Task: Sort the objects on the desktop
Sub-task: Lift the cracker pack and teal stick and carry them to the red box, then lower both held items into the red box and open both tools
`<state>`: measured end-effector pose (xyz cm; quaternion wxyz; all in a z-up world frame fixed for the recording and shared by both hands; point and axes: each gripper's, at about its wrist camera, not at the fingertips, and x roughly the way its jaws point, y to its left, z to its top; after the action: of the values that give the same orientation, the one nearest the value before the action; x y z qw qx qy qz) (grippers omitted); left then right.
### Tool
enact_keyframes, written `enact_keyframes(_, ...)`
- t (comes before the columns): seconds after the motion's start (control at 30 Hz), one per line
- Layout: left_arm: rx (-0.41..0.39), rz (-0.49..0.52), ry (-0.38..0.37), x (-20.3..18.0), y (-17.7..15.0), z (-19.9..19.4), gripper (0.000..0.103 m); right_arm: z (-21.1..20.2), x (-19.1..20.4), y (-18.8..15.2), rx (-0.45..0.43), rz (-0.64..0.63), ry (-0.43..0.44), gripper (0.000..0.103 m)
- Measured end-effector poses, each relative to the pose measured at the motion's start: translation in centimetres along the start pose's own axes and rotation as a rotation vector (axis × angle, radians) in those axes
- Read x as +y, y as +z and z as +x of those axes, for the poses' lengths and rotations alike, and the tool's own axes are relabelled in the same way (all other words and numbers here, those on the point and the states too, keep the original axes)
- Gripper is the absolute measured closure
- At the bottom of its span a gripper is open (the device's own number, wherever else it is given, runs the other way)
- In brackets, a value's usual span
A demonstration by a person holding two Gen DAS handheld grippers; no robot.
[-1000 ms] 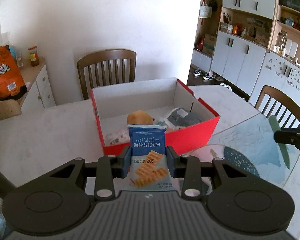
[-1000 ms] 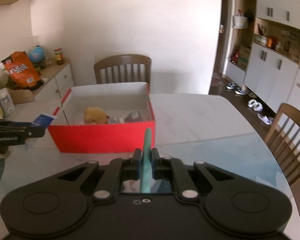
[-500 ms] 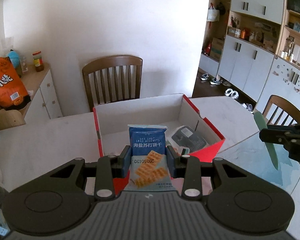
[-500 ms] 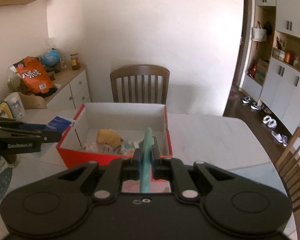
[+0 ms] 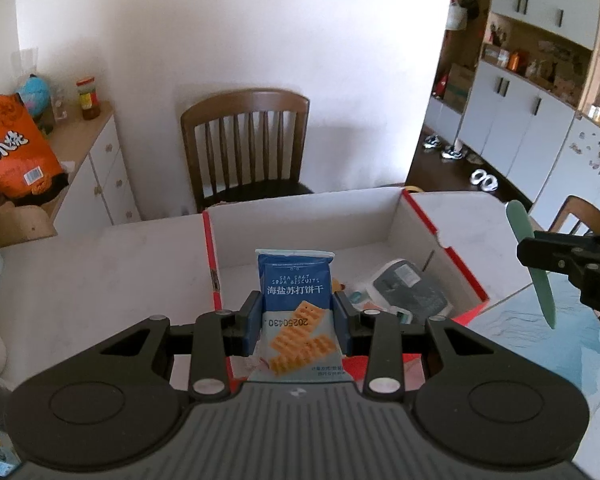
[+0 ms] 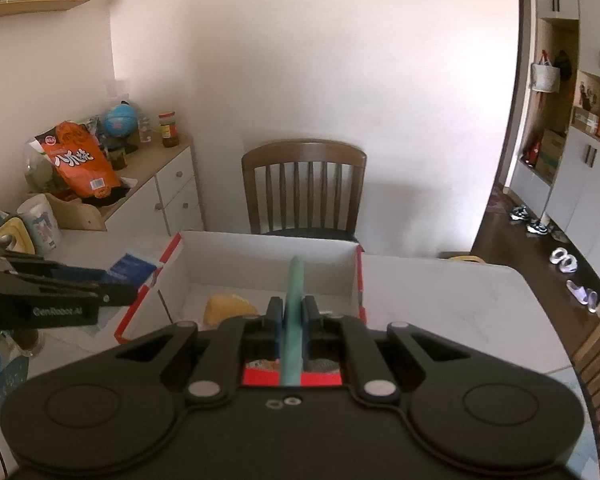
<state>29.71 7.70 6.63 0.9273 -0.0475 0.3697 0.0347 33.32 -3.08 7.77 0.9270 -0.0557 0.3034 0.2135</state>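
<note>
While my left gripper [image 5: 296,322] clamps the biscuit packet [image 5: 295,300] above the red box [image 5: 466,276], my right gripper [image 6: 294,326] pinches what may be a green spatula [image 6: 293,320]

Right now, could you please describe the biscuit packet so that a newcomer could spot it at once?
Find the red box on the white table. Just before its near wall, the left gripper holds the biscuit packet upright: the only blue wrapper, picturing orange crackers.
</note>
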Motion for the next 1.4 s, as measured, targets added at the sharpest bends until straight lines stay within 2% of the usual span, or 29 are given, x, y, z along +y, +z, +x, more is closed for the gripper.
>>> enact_keyframes(0.5,0.07,0.015,0.063,0.9,1.3,6.6,0.067,6.8,-0.3,0.4,0.06,0.009,0.045,0.094)
enact_keyframes(0.83,0.119,0.044,0.101,0.9,0.6,10.1,0.067,10.5,-0.7,-0.3,0.107,0.014,0.055,0.097)
enact_keyframes(1.03,0.168,0.05,0.106,0.7,-0.5,11.9,0.067,12.7,-0.9,-1.0,0.148,0.027,0.06,0.097)
enact_keyframes(1.3,0.226,0.068,0.103,0.4,-1.1,13.7,0.067,13.4,-0.7,-1.8,0.173,0.007,0.078,0.097)
enact_keyframes(1.4,0.24,0.065,0.089,0.1,-1.0,14.0,0.066,13.7,-1.0,-2.0,0.181,0.01,0.079,0.093)
